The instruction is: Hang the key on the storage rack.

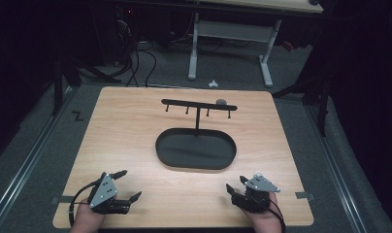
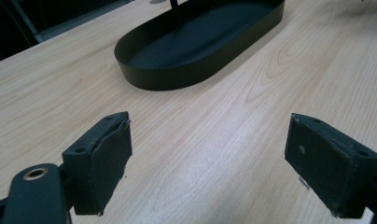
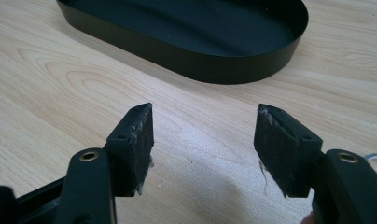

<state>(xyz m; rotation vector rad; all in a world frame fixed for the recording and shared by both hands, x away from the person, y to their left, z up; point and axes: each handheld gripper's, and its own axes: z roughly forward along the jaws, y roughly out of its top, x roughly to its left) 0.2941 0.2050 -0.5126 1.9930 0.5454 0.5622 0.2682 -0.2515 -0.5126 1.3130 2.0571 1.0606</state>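
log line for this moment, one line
left hand-held gripper: open, empty | right hand-held gripper: open, empty | tray: empty, mid-table

A black oval metal tray (image 1: 196,149) sat at the middle of the light wooden table (image 1: 126,126), with a black bar stand (image 1: 199,105) rising at its far rim. My left gripper (image 1: 127,185) and right gripper (image 1: 236,184) rested near the table's near edge, well apart, the tray ahead between them.

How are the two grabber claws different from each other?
The left gripper has its jaws spread wider than the right gripper. The left gripper sits near the table's left front corner, the right gripper near the right front corner. In the high view the left gripper points toward the right, the right gripper toward the left. Both are black, open, hold nothing, and face the black oval tray.
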